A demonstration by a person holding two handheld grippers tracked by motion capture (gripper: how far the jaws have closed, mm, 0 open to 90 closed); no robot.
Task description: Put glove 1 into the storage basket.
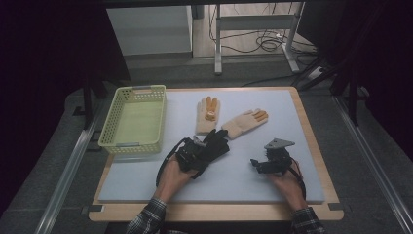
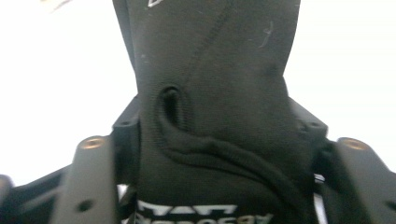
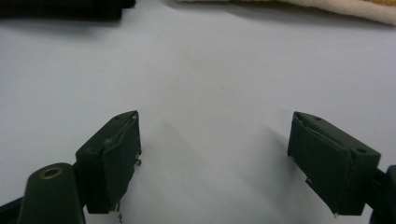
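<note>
1. High view: dim and grainy, the surroundings almost black at the left and right edges; the pale table mat (image 1: 253, 161) is the brightest area, evenly lit from above.
2. Left gripper view: the background is blown out to white in the upper left and right; the black glove (image 2: 219, 107) up close is soft and slightly blurred.
3. Right gripper view: even light, soft shadows under the jaws, upper edge out of focus.
</note>
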